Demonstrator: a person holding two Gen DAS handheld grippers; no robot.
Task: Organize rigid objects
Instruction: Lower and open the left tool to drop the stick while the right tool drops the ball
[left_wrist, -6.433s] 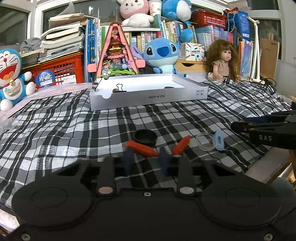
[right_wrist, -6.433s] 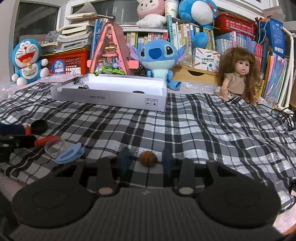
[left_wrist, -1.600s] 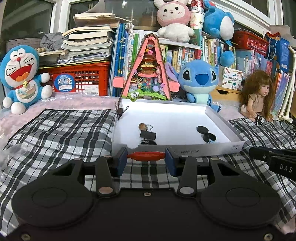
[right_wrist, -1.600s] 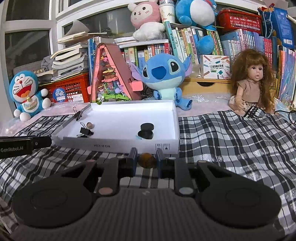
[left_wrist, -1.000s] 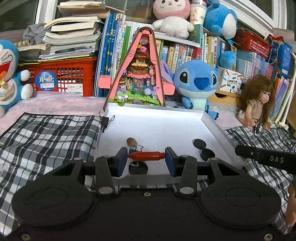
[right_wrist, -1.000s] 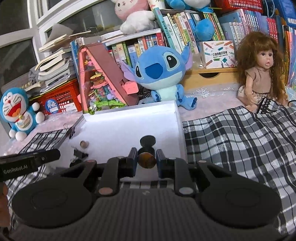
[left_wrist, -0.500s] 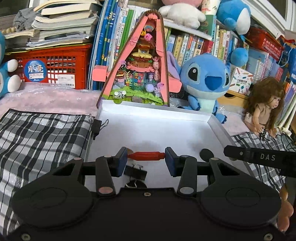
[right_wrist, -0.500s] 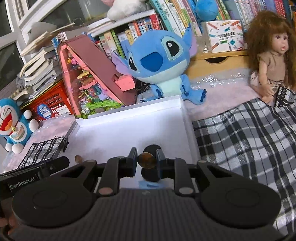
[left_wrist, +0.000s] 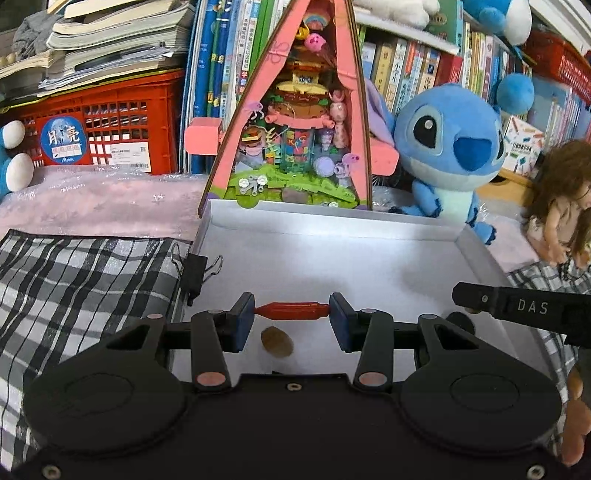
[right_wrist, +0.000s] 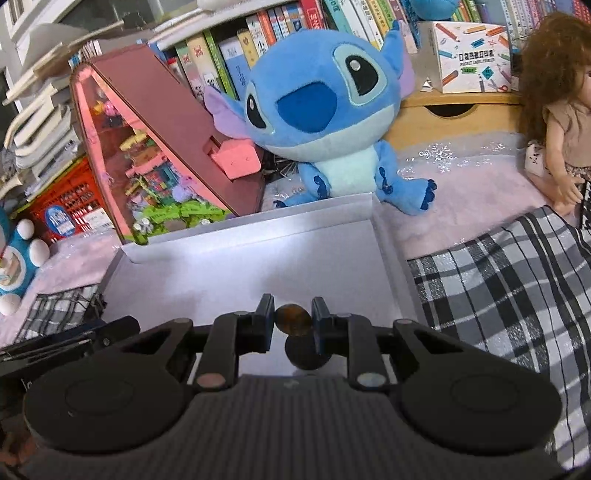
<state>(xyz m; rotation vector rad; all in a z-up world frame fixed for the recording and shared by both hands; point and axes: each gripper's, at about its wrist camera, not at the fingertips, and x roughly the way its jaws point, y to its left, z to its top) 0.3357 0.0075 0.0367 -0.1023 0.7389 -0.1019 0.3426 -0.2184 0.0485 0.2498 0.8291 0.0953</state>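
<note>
Delivery step, I judge. In the left wrist view my left gripper is clamped on the red peg at lower centre, above the white tray, with a brown bead lying below.

In the right wrist view my right gripper pinches a brown ball at lower centre, over the same tray. Next I'd lower both and release.

Bright, even indoor light fills both views, and the white tray glares palest at its middle, with only soft shadows under what hangs over it. Fisheye bending curves the books at upper left and the checked cloth at right. Focus stays fairly sharp throughout, smearing slightly toward the corners.
</note>
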